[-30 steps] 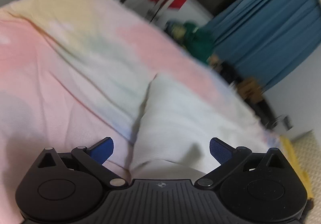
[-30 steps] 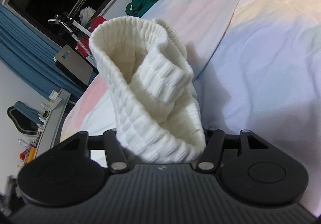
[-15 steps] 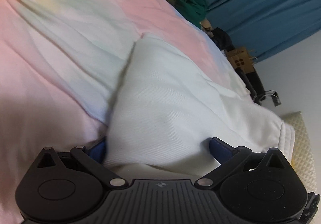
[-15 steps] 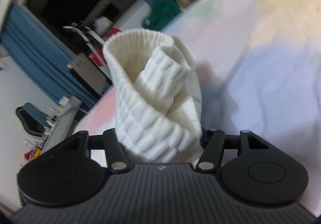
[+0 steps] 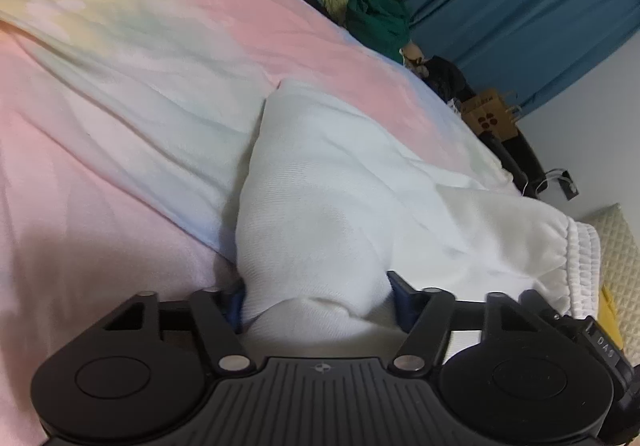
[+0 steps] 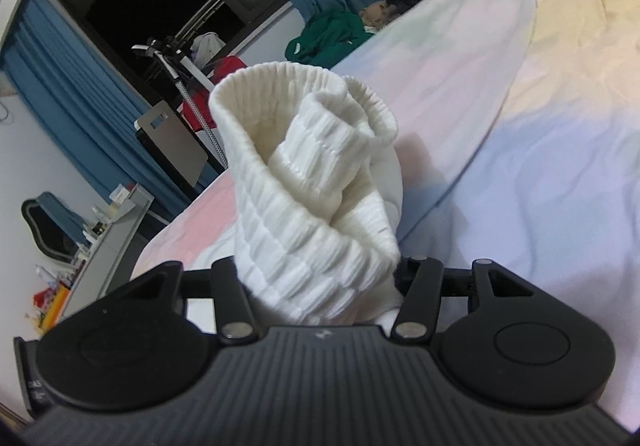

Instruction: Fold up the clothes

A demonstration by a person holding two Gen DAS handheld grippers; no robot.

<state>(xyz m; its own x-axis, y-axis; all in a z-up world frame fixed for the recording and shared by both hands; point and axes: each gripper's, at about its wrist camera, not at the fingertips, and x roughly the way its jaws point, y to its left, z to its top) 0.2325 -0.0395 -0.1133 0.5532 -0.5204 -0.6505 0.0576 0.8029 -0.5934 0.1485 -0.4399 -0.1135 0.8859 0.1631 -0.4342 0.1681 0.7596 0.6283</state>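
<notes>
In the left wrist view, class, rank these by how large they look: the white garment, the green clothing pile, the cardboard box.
1. White garment, largest, though being nearest the camera enlarges it.
2. Green clothing pile.
3. Cardboard box, smallest; it and the pile sit farther back, so their true sizes stay unsure.

A white knitted cotton garment (image 5: 336, 182) lies spread over the pastel pink, yellow and blue bedspread (image 5: 120, 94), its smooth body bunched into a raised fold at the near end. Its elastic gathered hem (image 5: 580, 266) hangs at the bedspread's right side. The garment's ribbed cream cuff (image 6: 304, 182) stands upright above the bedspread, curled into an open tube with a second ribbed layer rolled inside.
</notes>
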